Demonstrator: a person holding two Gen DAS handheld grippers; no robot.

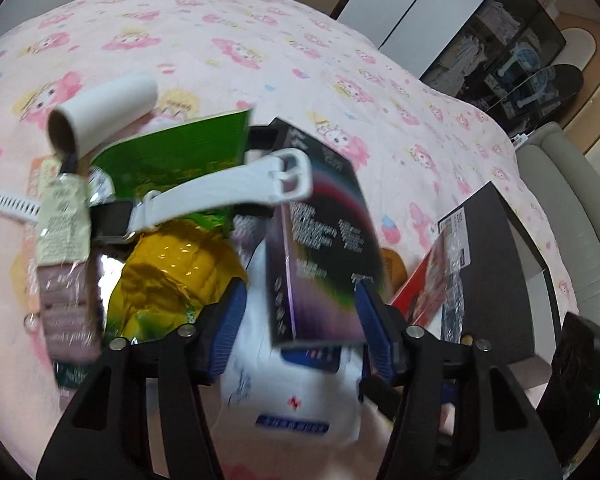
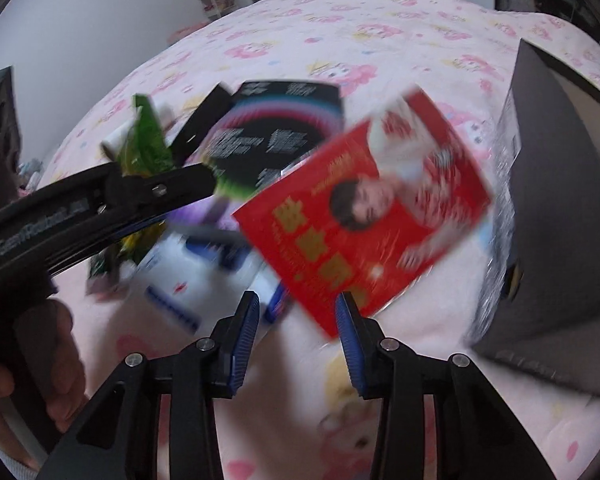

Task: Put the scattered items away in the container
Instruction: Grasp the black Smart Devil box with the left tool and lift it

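We see the pink cartoon-print bed [image 1: 260,52] carrying everything, and at its 3 o'clock edge the dark grey box [image 2: 560,208] we take for the container, open side up.

The dark iridescent carton [image 1: 324,240] stands tilted at centre, long axis running from 6 toward 12 o'clock, lower end toward us. We judge it light, stiff and slick-faced, best pinched across its narrow sides near the bottom. The left hand-held gripper [image 1: 300,328] brackets that lower end; one blue pad looks against the carton's edge, the other stands clear, so we cannot tell if it grips.

The red packet [image 2: 364,216] lies flat, long axis from 7 to 1 o'clock, its near corner between the pads of the right hand-held gripper [image 2: 298,340]. It seems thin, floppy and glossy; an edge pinch suits it. Blur hides contact there too.

Smaller still: the yellow foil bag [image 1: 168,276], crinkly and soft, then the white watch strap [image 1: 228,184], limp, pointing 3 o'clock.
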